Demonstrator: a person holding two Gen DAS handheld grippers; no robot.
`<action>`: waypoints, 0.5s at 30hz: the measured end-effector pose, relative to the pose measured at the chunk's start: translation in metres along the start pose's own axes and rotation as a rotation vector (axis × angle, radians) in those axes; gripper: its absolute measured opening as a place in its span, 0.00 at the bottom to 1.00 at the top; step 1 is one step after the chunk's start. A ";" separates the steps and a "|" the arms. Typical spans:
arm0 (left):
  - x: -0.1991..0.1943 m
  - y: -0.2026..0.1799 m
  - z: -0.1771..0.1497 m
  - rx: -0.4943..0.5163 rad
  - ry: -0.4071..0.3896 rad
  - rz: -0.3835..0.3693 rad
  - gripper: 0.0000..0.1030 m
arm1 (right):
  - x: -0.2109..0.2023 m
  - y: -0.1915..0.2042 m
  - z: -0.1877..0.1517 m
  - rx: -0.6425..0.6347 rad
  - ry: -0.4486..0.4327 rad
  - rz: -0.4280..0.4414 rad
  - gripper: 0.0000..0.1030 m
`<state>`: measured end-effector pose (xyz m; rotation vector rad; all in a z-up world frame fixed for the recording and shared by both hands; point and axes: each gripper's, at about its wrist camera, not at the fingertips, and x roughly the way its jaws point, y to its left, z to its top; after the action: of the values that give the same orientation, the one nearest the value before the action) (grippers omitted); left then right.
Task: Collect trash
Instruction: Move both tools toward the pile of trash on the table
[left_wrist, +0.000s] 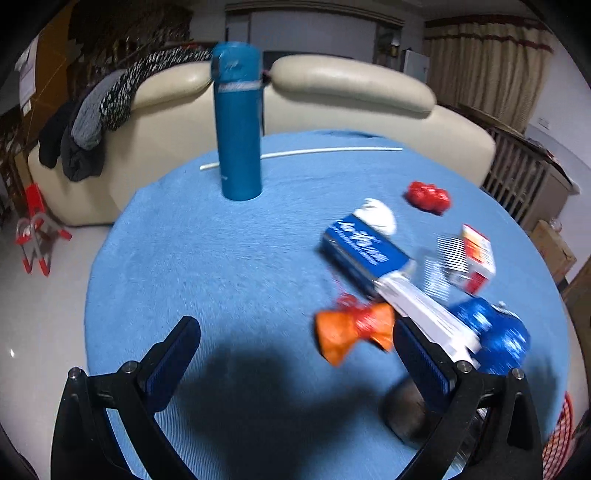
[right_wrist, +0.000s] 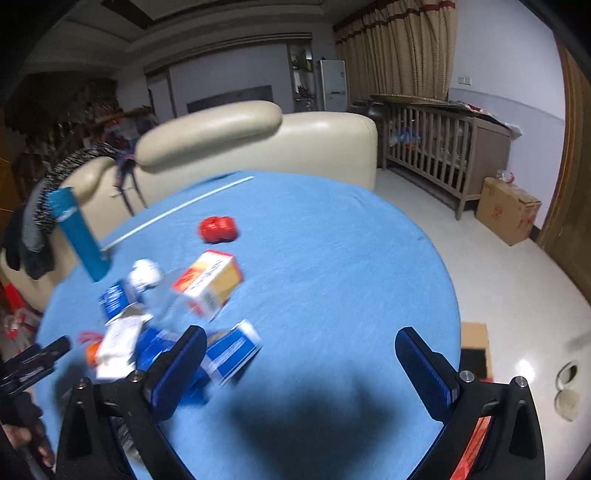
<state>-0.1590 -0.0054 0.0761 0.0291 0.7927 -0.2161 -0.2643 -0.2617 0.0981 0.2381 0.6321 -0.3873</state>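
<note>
Both grippers hover low over the round table's blue cloth, and nothing is in hand. The left gripper has its jaws spread wide and empty; the right gripper likewise stands wide apart over bare cloth. That reads as a ready stance: open wide enough to take a bulky box or a crumpled wrapper.

The trash sits bunched on the left gripper's right side. The orange-and-red wrapper lies just beside its right finger, the nearest pick. Behind it, a long blue-and-white carton lies flat, with a white crumpled wad at its far end and a crumpled blue bag at the near end. A red-and-white small box lies tipped beside them, and a red crumpled wrapper sits apart, farther back.

The right wrist view shows the same heap to its left; everything is motion-blurred, so finer detail is lost.

The teal flask stands upright well apart from the litter, with a white stick behind it. Probably keepers, not trash. No bin is clearly visible.
</note>
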 end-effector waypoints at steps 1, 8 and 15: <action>-0.005 -0.003 -0.002 0.007 -0.006 -0.005 1.00 | -0.009 0.002 -0.008 0.010 -0.002 0.014 1.00; -0.051 -0.026 -0.020 0.067 -0.059 -0.033 1.00 | -0.044 0.013 -0.050 0.016 0.020 0.028 1.00; -0.079 -0.032 -0.030 0.085 -0.092 -0.022 1.00 | -0.045 0.030 -0.075 -0.082 0.138 -0.062 1.00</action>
<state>-0.2406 -0.0191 0.1133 0.0906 0.6919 -0.2698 -0.3244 -0.1973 0.0702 0.1680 0.7912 -0.4057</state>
